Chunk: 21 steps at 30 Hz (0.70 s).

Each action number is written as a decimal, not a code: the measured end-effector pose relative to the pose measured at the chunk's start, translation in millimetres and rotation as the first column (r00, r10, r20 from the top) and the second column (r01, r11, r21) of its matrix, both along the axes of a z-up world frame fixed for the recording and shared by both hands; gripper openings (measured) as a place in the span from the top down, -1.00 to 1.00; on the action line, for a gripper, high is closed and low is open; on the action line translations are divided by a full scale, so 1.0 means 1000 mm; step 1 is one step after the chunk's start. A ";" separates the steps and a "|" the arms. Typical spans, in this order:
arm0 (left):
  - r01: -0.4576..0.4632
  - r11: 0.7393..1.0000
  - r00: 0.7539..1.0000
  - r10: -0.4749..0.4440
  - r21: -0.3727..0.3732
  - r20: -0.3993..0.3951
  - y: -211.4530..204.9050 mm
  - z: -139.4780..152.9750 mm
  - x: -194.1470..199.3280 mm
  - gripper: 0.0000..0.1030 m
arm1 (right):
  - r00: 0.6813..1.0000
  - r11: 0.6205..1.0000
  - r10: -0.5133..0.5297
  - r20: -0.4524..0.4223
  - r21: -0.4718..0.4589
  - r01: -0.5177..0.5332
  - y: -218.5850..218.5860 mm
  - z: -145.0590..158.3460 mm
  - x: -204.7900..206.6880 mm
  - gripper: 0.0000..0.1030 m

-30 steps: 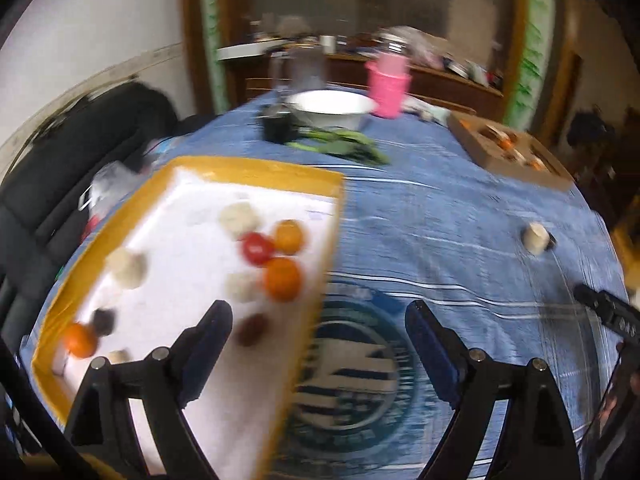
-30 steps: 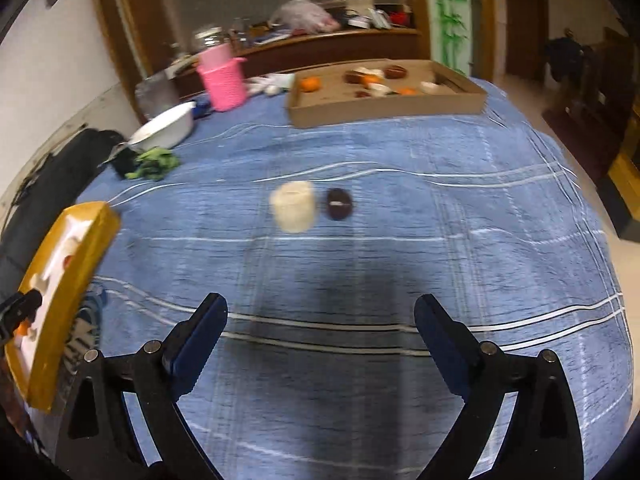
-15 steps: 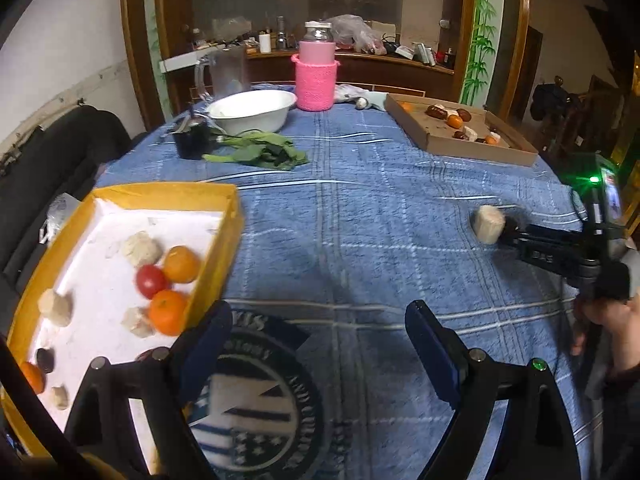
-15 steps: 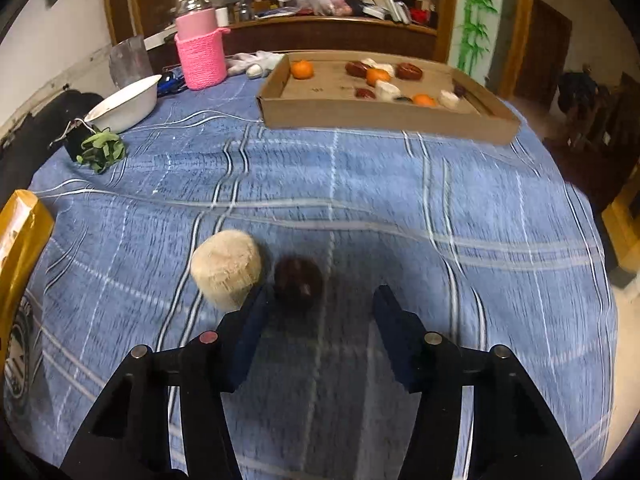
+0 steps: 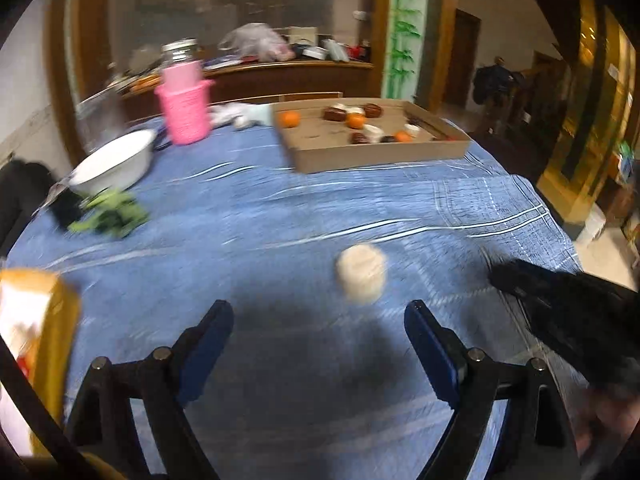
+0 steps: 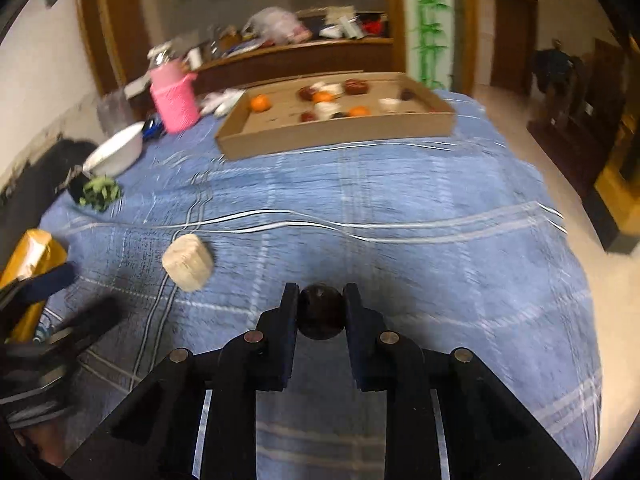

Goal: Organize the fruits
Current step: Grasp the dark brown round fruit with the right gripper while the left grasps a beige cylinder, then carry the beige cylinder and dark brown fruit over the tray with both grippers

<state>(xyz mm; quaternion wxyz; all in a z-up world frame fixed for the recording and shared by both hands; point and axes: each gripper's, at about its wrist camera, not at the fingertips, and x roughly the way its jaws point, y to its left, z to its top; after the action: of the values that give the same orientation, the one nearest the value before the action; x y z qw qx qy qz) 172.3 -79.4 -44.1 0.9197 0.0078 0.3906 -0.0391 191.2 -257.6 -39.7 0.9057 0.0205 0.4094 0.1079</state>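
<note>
My right gripper [image 6: 321,304] is shut on a dark brown round fruit [image 6: 321,312], held just above the blue tablecloth. A beige cylindrical piece [image 6: 187,262] lies on the cloth to its left; in the left wrist view the piece [image 5: 361,274] sits just ahead of my open, empty left gripper [image 5: 319,326]. A cardboard tray [image 6: 332,128] at the far side holds oranges, dark fruits and pale pieces; it also shows in the left wrist view [image 5: 372,158]. A yellow tray [image 5: 48,320] with fruit is at the left edge. The right gripper's body [image 5: 568,312] shows at the right.
A pink woven holder [image 5: 185,114] with a jar, a white bowl [image 5: 114,162] and green leaves [image 5: 110,216] stand at the far left of the round table. A dark chair [image 6: 60,156] is beyond the left edge. The floor drops off to the right [image 6: 600,184].
My right gripper has closed on the dark fruit and lifted it away from the beige piece. My left gripper has swung right from the yellow tray toward the beige piece.
</note>
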 end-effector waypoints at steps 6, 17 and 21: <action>0.002 1.000 0.994 0.001 0.022 -0.107 -0.030 -0.030 0.047 0.31 | 0.999 0.998 -0.035 0.019 0.049 0.034 -0.020 0.006 -0.023 0.59; -0.042 0.999 0.998 0.043 0.034 -0.051 0.004 -0.004 -0.028 0.31 | 0.999 0.993 0.003 0.036 0.116 -0.007 0.015 0.011 -0.063 0.59; -0.062 0.998 0.997 0.064 0.026 -0.045 0.026 0.000 -0.060 0.31 | 0.999 0.990 -0.002 0.046 0.138 -0.005 0.032 0.011 -0.084 0.59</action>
<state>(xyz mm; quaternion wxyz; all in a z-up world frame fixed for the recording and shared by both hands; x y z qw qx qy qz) 112.6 -53.2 -44.6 0.9111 0.0060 0.4120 -0.0055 107.3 -225.2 -28.8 0.9112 0.0802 0.3800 0.1370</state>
